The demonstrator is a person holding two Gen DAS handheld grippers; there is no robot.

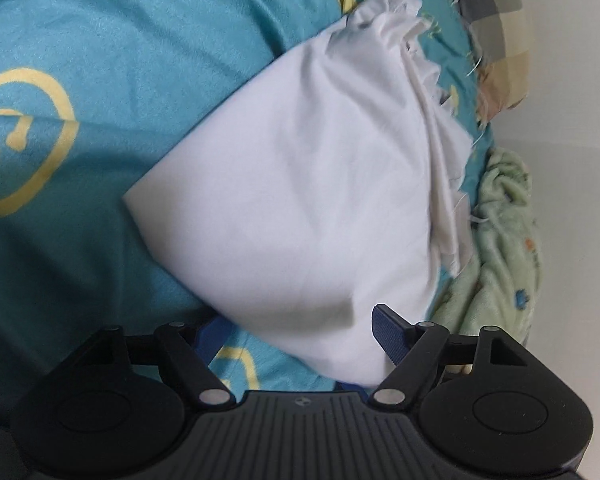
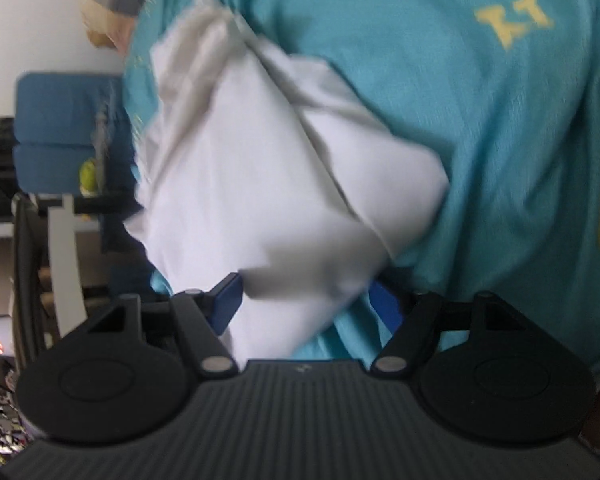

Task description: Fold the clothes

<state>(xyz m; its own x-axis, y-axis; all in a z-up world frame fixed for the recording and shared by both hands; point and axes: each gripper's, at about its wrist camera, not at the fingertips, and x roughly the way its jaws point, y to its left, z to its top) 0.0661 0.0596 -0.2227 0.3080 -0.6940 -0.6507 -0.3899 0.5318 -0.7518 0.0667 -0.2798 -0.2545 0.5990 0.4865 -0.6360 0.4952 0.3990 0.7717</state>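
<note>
Left gripper point(image 1: 300, 336): blue pads spread wide; the near corner of the white cloth lies in the gap, its edge over the left pad and beside the right one, not pinched.
Right gripper point(image 2: 308, 300): blue pads likewise held apart; the cloth's lower corner hangs between them, touching the left pad; motion blur hides finer contact.
White cloth point(image 1: 296, 200): folded into a rough diamond, smooth on its broad face, frayed gathered edges bunched at the far corner; rests on the teal sheet.
Teal sheet point(image 1: 100, 80): covers the surface under the cloth; yellow printed motifs.
Green fleece item point(image 1: 500, 248): crumpled, just beside the cloth's right edge, left wrist view.
Checked fabric point(image 1: 496, 20): beyond the cloth's far corner, at the sheet's edge.
Blue chair point(image 2: 64, 132): background left, right wrist view.
</note>
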